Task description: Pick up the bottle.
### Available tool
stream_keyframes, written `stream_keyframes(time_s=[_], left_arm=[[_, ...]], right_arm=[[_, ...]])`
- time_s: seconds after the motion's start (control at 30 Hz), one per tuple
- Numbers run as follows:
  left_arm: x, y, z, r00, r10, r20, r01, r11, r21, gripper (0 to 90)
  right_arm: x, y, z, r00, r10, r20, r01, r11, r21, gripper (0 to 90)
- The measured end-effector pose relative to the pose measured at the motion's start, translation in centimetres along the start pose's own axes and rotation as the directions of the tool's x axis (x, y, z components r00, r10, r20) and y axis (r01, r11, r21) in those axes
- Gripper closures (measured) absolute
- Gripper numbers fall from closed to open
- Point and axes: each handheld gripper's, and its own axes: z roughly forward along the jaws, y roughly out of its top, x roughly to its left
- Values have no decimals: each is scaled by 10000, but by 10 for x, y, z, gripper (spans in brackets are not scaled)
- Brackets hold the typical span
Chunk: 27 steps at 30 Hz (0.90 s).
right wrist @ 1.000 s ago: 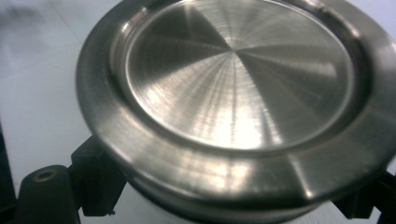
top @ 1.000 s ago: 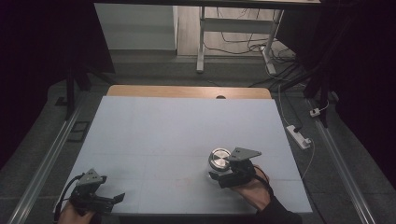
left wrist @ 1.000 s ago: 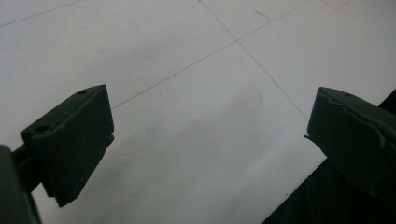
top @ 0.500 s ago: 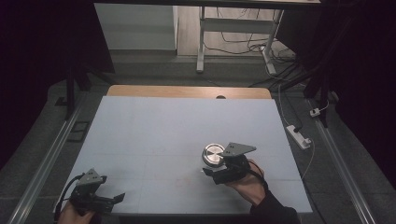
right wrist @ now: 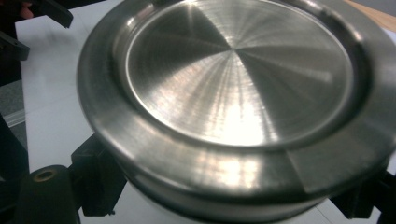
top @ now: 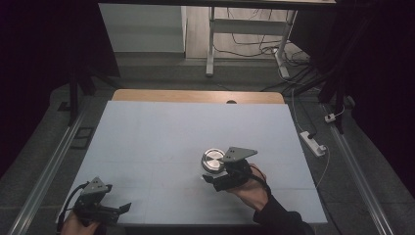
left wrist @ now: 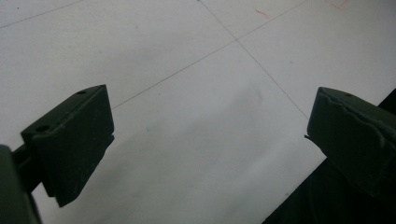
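right tool [top: 215, 172] grips steel tin [top: 213, 159] | left tool [top: 120, 209] agape

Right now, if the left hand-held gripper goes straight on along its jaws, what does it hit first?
Probably just the table top. The left hand-held gripper looks down along its open jaws at bare white surface with thin seam lines, nothing standing between or ahead. The metal tin sits off in the right hand-held gripper, apparently outside that line.

a dim room, grey floor [top: 161, 73], cables [top: 254, 46] beyond the pale table [top: 171, 132].
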Motion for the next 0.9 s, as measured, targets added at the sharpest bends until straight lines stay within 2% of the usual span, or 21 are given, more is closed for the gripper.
stream_keyframes(time_s=[0.57, 0.9], left_arm=[[0, 0, 0, 10000, 31, -4, -31, 10000, 23, 14], [0, 0, 0, 10000, 40, -4, -40, 10000, 37, 14]], right_arm=[[11, 14, 26, 9986, -343, -391, 353, 9991, 248, 145], [17, 21, 35, 9970, -547, -549, 561, 9981, 246, 145]])
